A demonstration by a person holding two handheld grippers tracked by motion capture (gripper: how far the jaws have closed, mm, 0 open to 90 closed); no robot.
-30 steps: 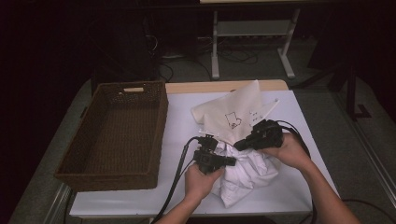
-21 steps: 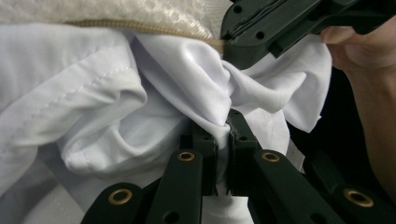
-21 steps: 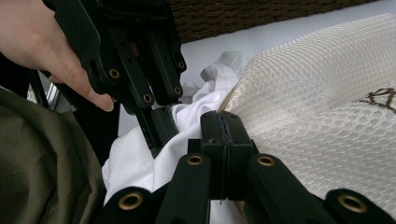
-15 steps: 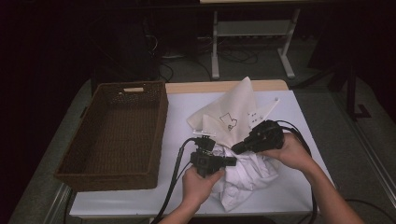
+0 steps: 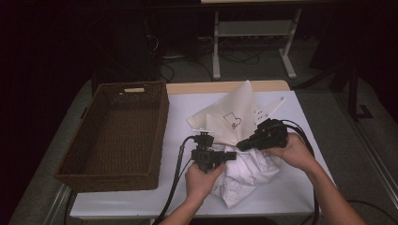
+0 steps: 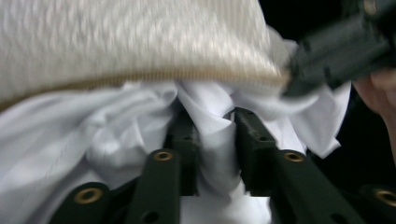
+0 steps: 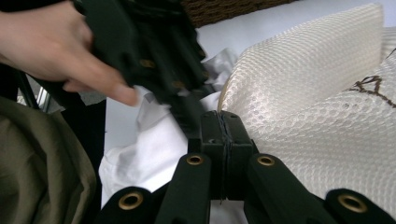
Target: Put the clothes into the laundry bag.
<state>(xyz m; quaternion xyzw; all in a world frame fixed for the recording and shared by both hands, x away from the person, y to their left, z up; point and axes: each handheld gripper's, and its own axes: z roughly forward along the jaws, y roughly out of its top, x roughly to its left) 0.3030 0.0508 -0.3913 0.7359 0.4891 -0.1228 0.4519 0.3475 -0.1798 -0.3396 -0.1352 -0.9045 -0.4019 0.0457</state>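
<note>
A cream mesh laundry bag [image 5: 234, 117] is seen on the white table [image 5: 291, 187], right of a dark woven wicker basket [image 5: 117, 136]. The bag is made of honeycomb netting, bears a small dark line drawing on its side, and has a zip-edged mouth turned toward the person; its far corner stands up in a point. A crumpled white cloth [image 5: 244, 180] lies at the bag's mouth, partly under the netting and partly spread on the table near the front edge.

The left gripper [image 5: 230, 155] is held level at the cloth. In the left gripper view its jaws have just been opening, with a fold of the white cloth [image 6: 212, 140] standing between them, the pads no longer pressed tight on it, just below the bag's edge [image 6: 140, 46].

The right gripper [image 5: 241, 144] is pointed toward the left one. In the right gripper view its jaws are seen closed together on the rim of the mesh laundry bag [image 7: 317, 107].

One bag, one white cloth, one basket and two grippers are counted.
</note>
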